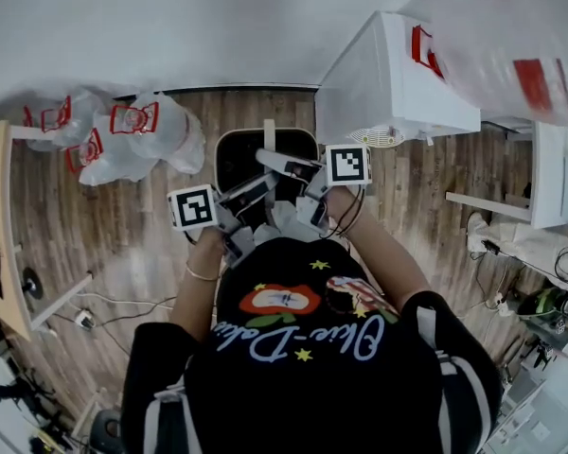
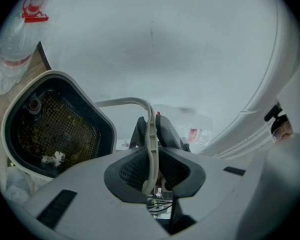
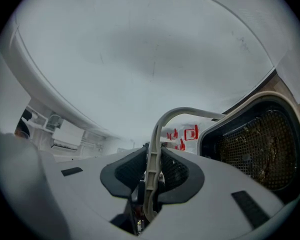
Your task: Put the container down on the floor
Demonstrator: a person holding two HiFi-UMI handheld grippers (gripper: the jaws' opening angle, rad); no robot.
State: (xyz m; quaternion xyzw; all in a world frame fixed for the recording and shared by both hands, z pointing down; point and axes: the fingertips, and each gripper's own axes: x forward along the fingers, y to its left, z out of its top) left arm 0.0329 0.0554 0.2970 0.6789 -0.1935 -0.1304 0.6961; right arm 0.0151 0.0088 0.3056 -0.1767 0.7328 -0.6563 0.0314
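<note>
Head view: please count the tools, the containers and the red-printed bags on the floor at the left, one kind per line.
container: 1
tools: 2, the left tool and the right tool, each shut on the container by its handle
bags: 3
total: 6

Head view: I look steeply down past the person's chest at the wood floor (image 1: 95, 235), with the left gripper (image 1: 254, 190) and right gripper (image 1: 298, 170) mid-frame.

Left gripper view: camera sits right behind the jaws and faces the white wall (image 2: 165, 44). The container (image 2: 90, 100) is very near at frame left.

Right gripper view: same setup, with the container (image 3: 237, 111) at frame right.

All three views share the container (image 1: 220, 149). Both gripper views also share its handle (image 2: 120, 102) (image 3: 191, 111).
</note>
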